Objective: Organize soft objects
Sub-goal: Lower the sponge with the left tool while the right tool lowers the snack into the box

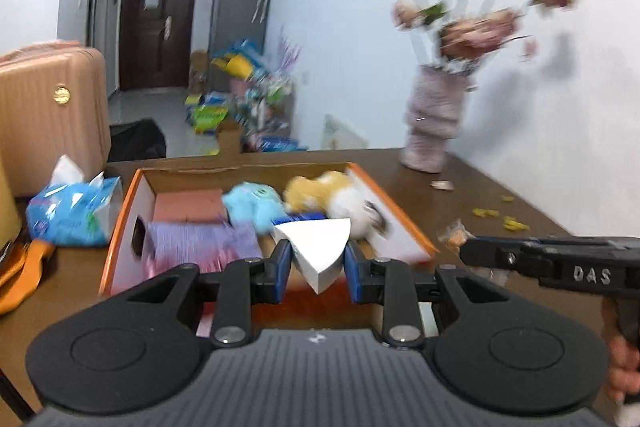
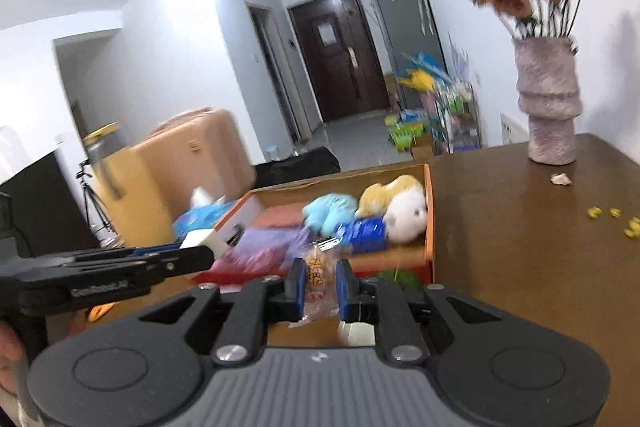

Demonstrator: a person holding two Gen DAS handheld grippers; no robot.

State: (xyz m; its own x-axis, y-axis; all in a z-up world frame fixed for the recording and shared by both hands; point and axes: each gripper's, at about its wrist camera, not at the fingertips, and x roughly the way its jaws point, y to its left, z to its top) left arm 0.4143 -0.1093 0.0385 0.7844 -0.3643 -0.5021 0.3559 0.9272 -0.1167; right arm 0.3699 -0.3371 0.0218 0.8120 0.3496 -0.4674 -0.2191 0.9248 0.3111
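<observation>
An orange-edged cardboard box (image 1: 128,203) (image 2: 428,219) on the brown table holds a blue plush (image 1: 254,207) (image 2: 330,211), a yellow and white plush (image 1: 328,193) (image 2: 404,207), a blue packet (image 2: 362,233), a purple cloth (image 1: 200,245) (image 2: 266,245) and a pink block (image 1: 188,205). My left gripper (image 1: 318,259) is shut on a white wedge-shaped foam piece (image 1: 320,247) above the box's near end. My right gripper (image 2: 320,285) is shut on a clear snack packet (image 2: 318,277) just in front of the box.
A pink vase of flowers (image 1: 432,123) (image 2: 548,103) stands at the table's far right. A blue tissue pack (image 1: 74,211) lies left of the box. Yellow crumbs (image 1: 500,219) (image 2: 612,219) and a petal dot the table at right. A tan suitcase (image 1: 48,115) stands beyond the left edge.
</observation>
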